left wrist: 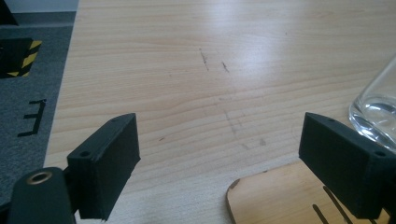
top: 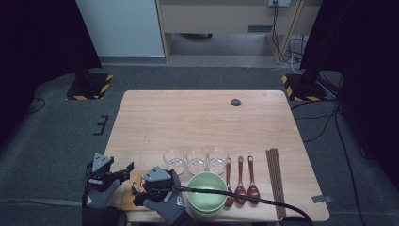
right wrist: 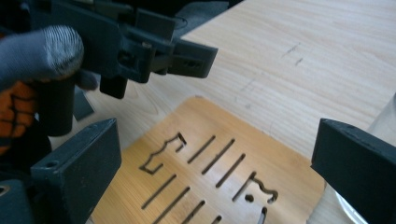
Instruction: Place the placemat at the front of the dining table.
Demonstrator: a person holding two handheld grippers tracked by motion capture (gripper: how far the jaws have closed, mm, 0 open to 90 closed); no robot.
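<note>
I hold both grippers, left gripper [top: 123, 170] and right gripper [right wrist: 219, 182], wide open w/ nothing gripped, over the wooden coaster [right wrist: 210, 163] at near-left table [top: 202, 117] edge, so I should lower the right slowly and grip its edge.

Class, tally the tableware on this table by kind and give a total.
Clear glasses: 3
Brown spoons: 3
Green bowls, stacked: count unclear, taken as 1 stack
Dark chopsticks, bundled: 1 set
Wooden slotted mat: 1
Total: 9
</note>
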